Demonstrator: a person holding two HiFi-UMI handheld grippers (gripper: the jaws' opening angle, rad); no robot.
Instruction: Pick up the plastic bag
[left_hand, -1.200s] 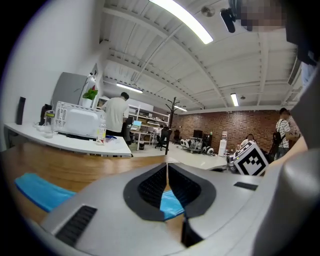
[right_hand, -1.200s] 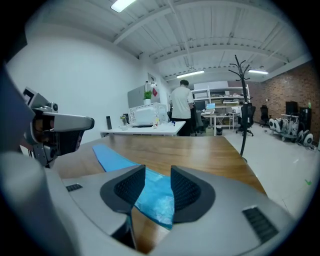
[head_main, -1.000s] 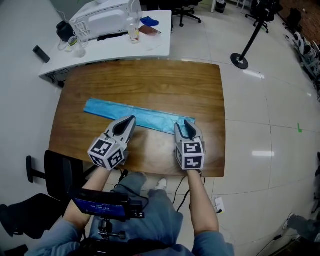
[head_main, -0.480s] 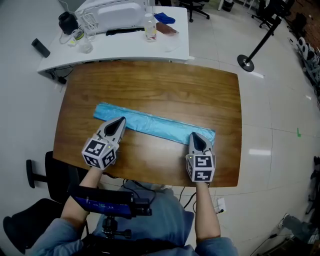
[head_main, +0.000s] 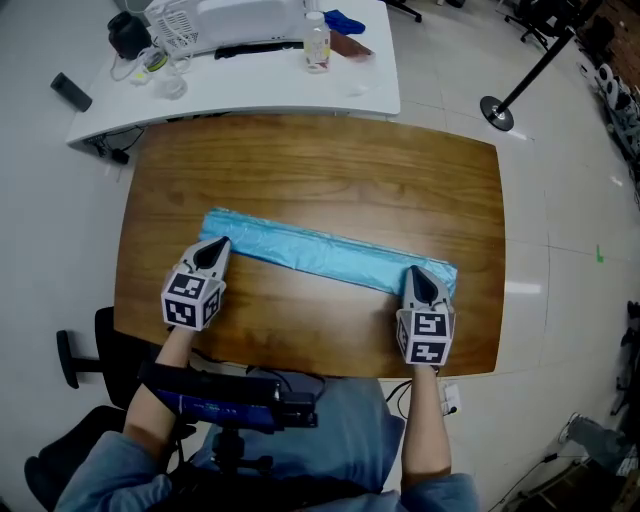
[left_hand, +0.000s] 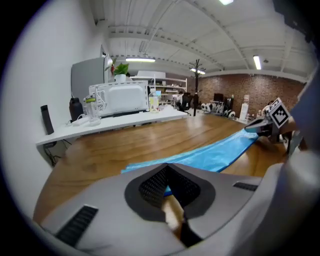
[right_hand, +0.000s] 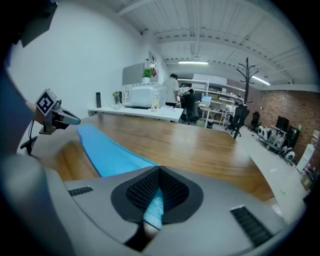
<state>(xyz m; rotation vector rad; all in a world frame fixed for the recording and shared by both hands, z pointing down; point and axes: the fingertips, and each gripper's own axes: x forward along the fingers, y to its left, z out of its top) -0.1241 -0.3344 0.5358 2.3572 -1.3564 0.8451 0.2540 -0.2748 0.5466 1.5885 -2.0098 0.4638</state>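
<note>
The surface (head_main: 320, 160), brown wood, fills the head view. The bag (head_main: 330, 258), a long flat blue strip, lies slantwise across its near half, with one end close to the left edge and the other toward the near right corner. The left gripper (head_main: 217, 244) sits at the bag's left end; its jaws are drawn together, with only a sliver of blue above bare wood in the slit, and no firm hold on the film can be read. The right gripper (head_main: 416, 272) sits at the right end; its jaws are closed on the bag, a fold of blue running up between the pads.

The bag looks thin, light and limp. I judge it will sag in the middle if raised by its ends, slide easily on the polished wood, and slip out of a shallow pinch; a firm squeeze should not harm it. The best hold is at each end, well in from the hem, so that both layers are caught; the right end seems taken so, the left end not yet.

Only the head view shows the whole strip with a gripper at each end; only the gripper views show what lies between the jaws. Each gripper view also shows the other gripper far along the bag, and a brick wall (left_hand: 235, 95) that the head view misses; a person (right_hand: 172, 85) at the back appears in the right gripper view alone.
</note>
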